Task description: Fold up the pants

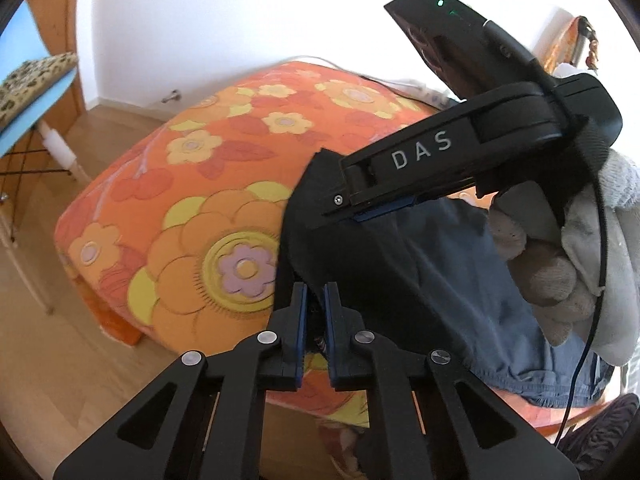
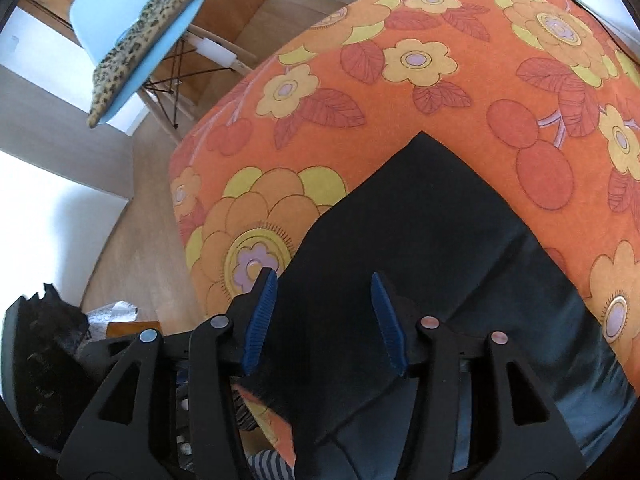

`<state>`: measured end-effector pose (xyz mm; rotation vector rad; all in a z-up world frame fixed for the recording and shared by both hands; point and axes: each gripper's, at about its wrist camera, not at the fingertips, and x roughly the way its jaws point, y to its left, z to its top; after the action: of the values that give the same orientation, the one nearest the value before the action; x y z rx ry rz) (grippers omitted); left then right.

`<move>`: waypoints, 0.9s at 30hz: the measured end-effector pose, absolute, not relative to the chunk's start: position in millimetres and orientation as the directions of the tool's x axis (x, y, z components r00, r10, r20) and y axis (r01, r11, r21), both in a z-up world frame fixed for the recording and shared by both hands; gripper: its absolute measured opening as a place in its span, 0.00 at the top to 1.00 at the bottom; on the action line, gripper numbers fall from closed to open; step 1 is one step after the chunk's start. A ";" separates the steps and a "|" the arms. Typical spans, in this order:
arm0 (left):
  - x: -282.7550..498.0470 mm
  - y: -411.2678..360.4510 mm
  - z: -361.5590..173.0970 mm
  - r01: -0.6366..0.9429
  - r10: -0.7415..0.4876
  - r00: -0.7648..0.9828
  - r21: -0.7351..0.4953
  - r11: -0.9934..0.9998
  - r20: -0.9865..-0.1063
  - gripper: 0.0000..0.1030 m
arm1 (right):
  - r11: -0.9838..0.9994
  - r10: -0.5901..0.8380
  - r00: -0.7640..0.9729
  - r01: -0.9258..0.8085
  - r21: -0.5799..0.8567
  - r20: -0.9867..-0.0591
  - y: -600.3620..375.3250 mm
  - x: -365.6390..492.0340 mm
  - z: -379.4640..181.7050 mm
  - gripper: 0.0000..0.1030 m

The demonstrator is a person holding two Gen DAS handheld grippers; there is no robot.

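Observation:
The dark navy pants (image 1: 400,272) lie on an orange flowered bedspread (image 1: 208,184). In the left wrist view my left gripper (image 1: 316,304) is shut on the near edge of the pants, the blue pads pinching the fabric. The right gripper's body, held by a grey-gloved hand (image 1: 560,264), crosses above the pants; its fingertips are hidden there. In the right wrist view my right gripper (image 2: 324,292) is open, its blue pads (image 2: 262,312) spread wide just above the folded pants (image 2: 420,264), holding nothing.
A light blue chair (image 2: 132,32) with a leopard-print cushion stands on the wooden floor (image 2: 132,240) beyond the bed's corner. A wooden door (image 1: 52,40) and white wall are behind. A cable (image 1: 580,372) hangs from the right gripper.

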<state>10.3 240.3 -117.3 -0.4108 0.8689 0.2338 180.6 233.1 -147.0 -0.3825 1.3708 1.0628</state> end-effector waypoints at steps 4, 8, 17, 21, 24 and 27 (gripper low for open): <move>1.9 244.6 -121.3 -0.388 0.032 0.607 -0.262 0.884 -0.794 0.72 | 0.527 0.380 -0.152 -0.775 0.349 -0.912 238.4 181.4 -156.2 0.50; -0.4 240.5 -124.0 -0.392 0.072 0.585 -0.203 0.897 -0.808 0.55 | 0.526 0.376 -0.148 -0.779 0.342 -0.915 241.1 181.6 -155.6 0.50; 9.8 242.0 -138.8 -0.375 -0.023 0.588 -0.298 0.878 -0.809 0.55 | 0.495 0.346 -0.164 -0.804 0.328 -0.924 252.3 168.1 -153.2 0.50; 13.4 242.8 -141.5 -0.369 -0.052 0.605 -0.338 0.866 -0.795 0.83 | 0.516 0.352 -0.185 -0.780 0.355 -0.918 249.7 172.0 -158.0 0.49; 12.8 243.0 -141.7 -0.364 -0.065 0.620 -0.361 0.859 -0.782 0.87 | 0.533 0.356 -0.197 -0.761 0.371 -0.914 247.2 174.6 -158.7 0.49; 12.4 239.4 -134.1 -0.342 -0.052 0.651 -0.354 0.870 -0.757 0.92 | 0.534 0.345 -0.190 -0.766 0.358 -0.919 248.0 172.5 -158.8 0.49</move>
<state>12.4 239.4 -134.1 -0.5027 0.8546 0.1727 172.5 248.0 -158.8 -0.3883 1.4401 1.0423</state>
